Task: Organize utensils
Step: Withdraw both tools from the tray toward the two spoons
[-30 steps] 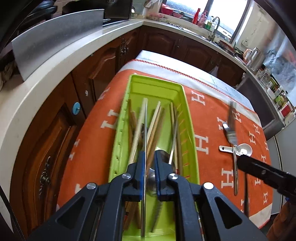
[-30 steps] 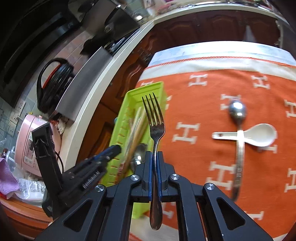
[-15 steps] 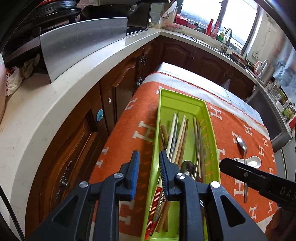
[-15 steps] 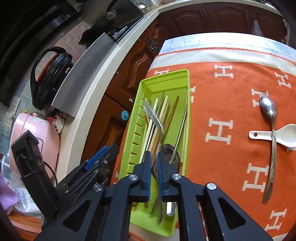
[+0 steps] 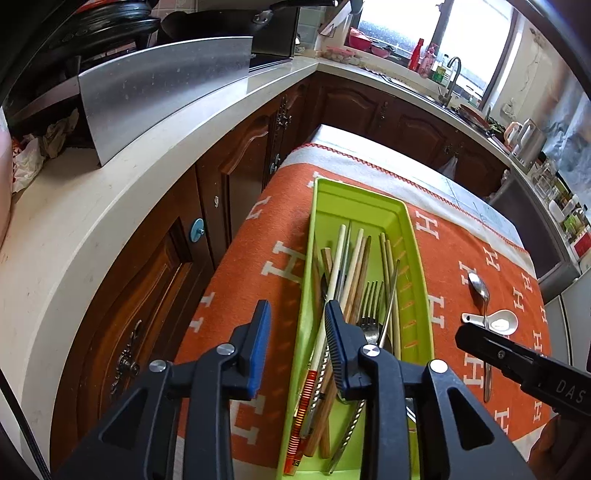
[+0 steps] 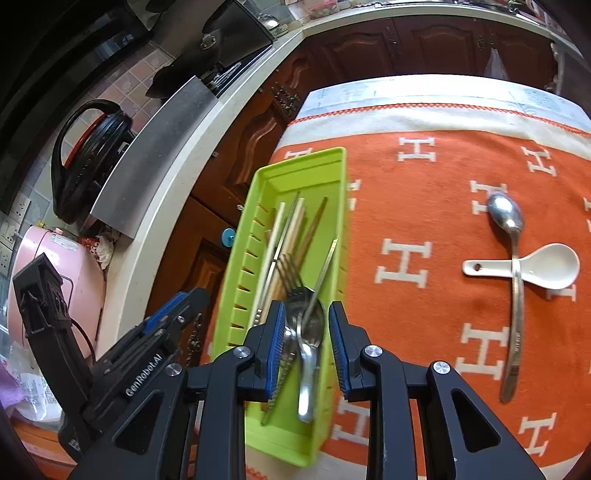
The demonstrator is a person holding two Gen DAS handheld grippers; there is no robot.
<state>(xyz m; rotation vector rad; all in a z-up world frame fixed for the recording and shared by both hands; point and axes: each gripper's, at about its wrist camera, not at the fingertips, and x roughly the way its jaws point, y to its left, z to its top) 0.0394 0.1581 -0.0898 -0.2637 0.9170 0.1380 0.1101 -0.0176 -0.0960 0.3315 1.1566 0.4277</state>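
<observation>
The setting was a home kitchen: dark wooden cabinets [image 5: 236,184] ran beneath a pale L-shaped countertop [image 5: 92,221], a sink tap [image 5: 452,75] stood below a window [image 5: 476,33], and a pink rice cooker [image 6: 55,280] sat on the counter.

green tray [image 6: 343,206]: fork [image 6: 295,295], chopsticks inside | metal spoon [image 6: 511,280] across white spoon [image 6: 546,266]

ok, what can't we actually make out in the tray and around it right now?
- Left wrist view: near end of the green tray hidden behind the left gripper; utensil handles cut off there.
- Right wrist view: fork handle covered by the right gripper.
- How many chopsticks: overlapped, cannot count.
- Left wrist view: the metal spoon handle partly hidden by the right gripper's finger.
</observation>
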